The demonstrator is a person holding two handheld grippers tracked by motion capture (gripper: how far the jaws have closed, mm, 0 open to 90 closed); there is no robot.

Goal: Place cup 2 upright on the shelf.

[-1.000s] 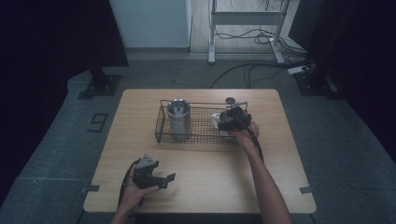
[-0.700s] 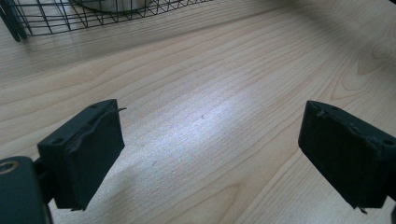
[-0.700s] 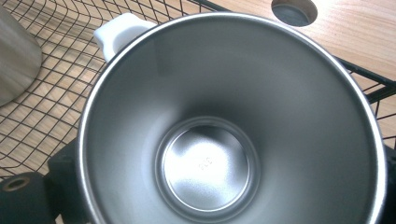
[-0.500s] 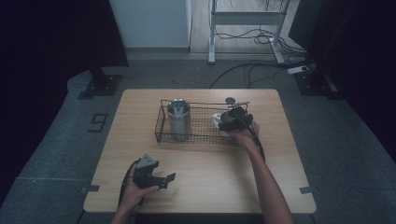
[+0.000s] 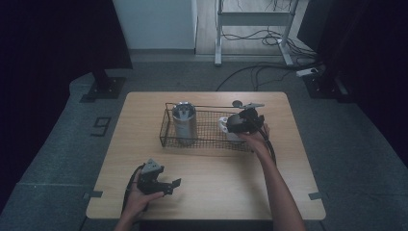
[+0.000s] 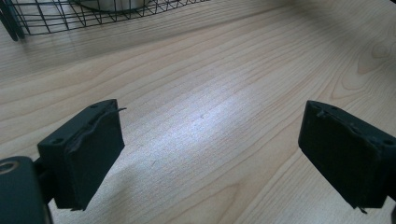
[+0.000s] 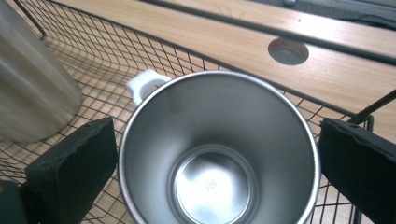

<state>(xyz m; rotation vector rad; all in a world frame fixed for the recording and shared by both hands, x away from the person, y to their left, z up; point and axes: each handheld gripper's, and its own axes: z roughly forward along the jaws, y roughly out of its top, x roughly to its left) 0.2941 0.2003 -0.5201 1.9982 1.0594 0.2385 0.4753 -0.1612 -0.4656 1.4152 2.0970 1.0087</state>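
Inside the steel cup (image 7: 219, 149) between my right tongs (image 7: 219, 172), a stamped "304" stood on its bottom. On the grey floor (image 5: 62, 144) left of the counter (image 5: 288, 159), a large dark "9" (image 5: 101, 126) was marked.

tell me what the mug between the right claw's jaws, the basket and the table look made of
Mug: likely stainless steel, brushed and reflective inside, with a white, seemingly plastic handle. Basket: thin dark wire mesh, probably coated metal. Table: pale wood or wood-look laminate, with visible grain.

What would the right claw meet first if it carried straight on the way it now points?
Probably the steel mug in the wire basket: the right claw is open, a jaw either side of the rim, so further travel likely straddles it, though depth is unclear.
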